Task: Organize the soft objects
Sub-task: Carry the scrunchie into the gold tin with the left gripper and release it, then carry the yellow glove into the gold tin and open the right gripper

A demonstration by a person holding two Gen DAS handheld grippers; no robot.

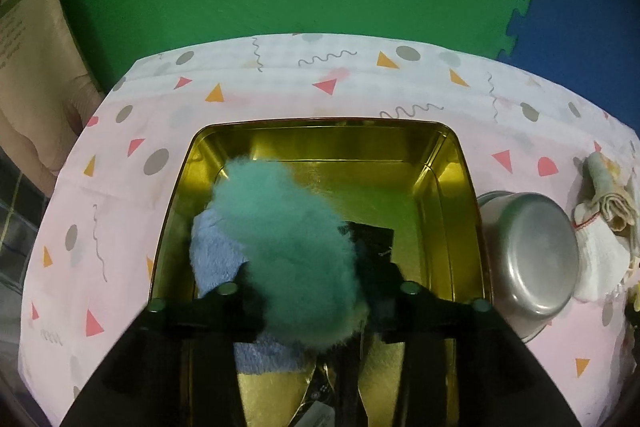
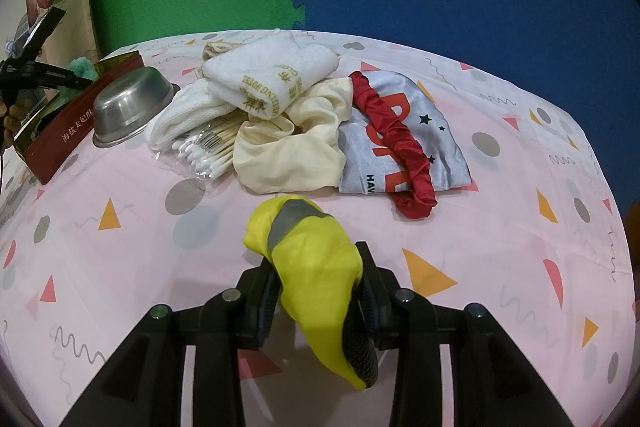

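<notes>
While over the gold tin (image 1: 440, 163), teal pompom (image 1: 288, 239) between parted left tongs (image 1: 316, 291)

Teal fluffy ball (image 1: 288, 247), gold tin (image 1: 440, 163)

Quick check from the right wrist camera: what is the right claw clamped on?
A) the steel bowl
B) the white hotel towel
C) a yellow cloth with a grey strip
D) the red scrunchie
C: the right claw pinches the yellow cloth between its pads; the scrunchie, towel and bowl lie farther back on the table.
</notes>
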